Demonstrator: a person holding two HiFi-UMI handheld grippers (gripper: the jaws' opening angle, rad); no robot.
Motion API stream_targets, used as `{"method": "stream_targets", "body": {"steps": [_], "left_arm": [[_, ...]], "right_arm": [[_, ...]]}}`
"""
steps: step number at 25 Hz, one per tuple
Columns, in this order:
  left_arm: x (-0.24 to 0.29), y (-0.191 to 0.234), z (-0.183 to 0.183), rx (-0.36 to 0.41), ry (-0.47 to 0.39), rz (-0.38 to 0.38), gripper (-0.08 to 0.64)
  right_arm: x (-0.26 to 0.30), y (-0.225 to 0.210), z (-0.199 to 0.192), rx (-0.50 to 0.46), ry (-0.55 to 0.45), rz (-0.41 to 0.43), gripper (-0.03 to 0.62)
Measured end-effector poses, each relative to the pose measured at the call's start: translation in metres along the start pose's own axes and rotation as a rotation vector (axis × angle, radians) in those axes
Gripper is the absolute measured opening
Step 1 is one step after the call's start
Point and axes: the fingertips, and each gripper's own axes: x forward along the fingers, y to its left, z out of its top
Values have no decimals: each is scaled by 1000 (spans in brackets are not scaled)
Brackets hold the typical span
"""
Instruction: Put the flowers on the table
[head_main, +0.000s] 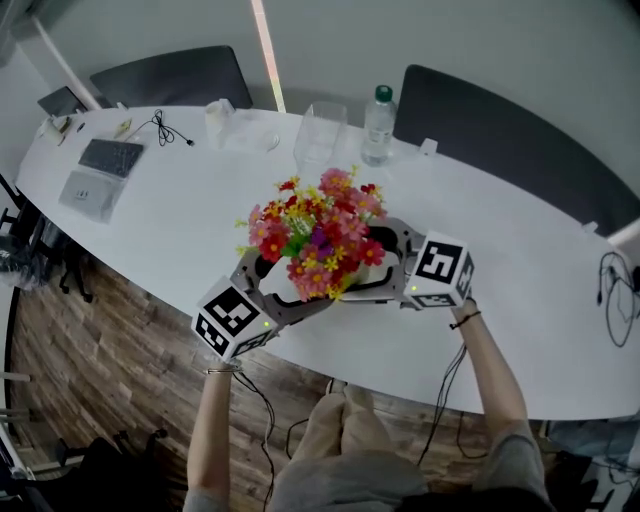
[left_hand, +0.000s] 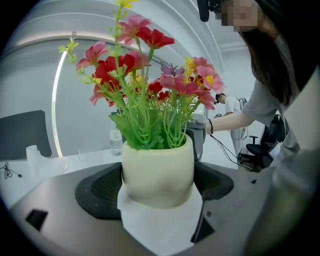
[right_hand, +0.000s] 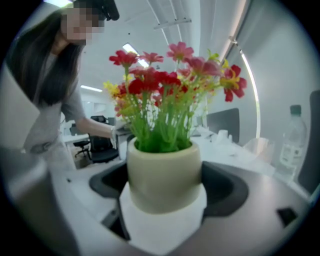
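Note:
A bunch of red, pink and yellow flowers (head_main: 318, 235) stands in a cream pot (left_hand: 157, 172) near the front edge of the white table (head_main: 530, 300). My left gripper (head_main: 285, 282) comes in from the lower left and my right gripper (head_main: 375, 262) from the right. Each is shut on the pot from opposite sides. In the left gripper view the dark pads (left_hand: 100, 190) press the pot's sides at the left gripper (left_hand: 157, 186). The right gripper view shows the pot (right_hand: 164, 175) upright in the right gripper (right_hand: 165, 189). I cannot tell whether the base touches the table.
Behind the flowers stand a clear glass (head_main: 320, 132) and a water bottle (head_main: 379, 125). A laptop (head_main: 100, 172) and cables (head_main: 170, 130) lie at the far left. Two dark chairs (head_main: 175, 75) sit behind the table. More cable (head_main: 618, 290) lies at the right edge.

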Motion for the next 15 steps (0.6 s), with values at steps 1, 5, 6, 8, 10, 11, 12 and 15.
{"method": "stream_targets", "body": {"steps": [1, 5, 6, 8, 10, 11, 12, 15], "left_arm": [[1, 2, -4, -5, 2, 4, 448], [10, 9, -17, -26, 7, 13, 448], [12, 11, -20, -28, 9, 17, 448], [14, 14, -25, -26, 12, 24, 448], [16, 17, -30, -23, 8, 27, 448], [17, 17, -32, -22, 5, 28, 448], [17, 18, -33, -21, 1, 29, 448], [20, 23, -39, -16, -4, 30, 446]], "right_arm": [[2, -2, -3, -5, 8, 0, 449], [9, -11, -19, -7, 37, 1, 449], [11, -12, -21, -7, 40, 3, 449], [13, -15, -26, -7, 40, 0, 449], [15, -18, -30, 1, 33, -7, 449], [16, -19, -32, 6, 30, -10, 449], [16, -21, -35, 10, 27, -13, 449], [20, -26, -39, 11, 24, -26, 449]]}}
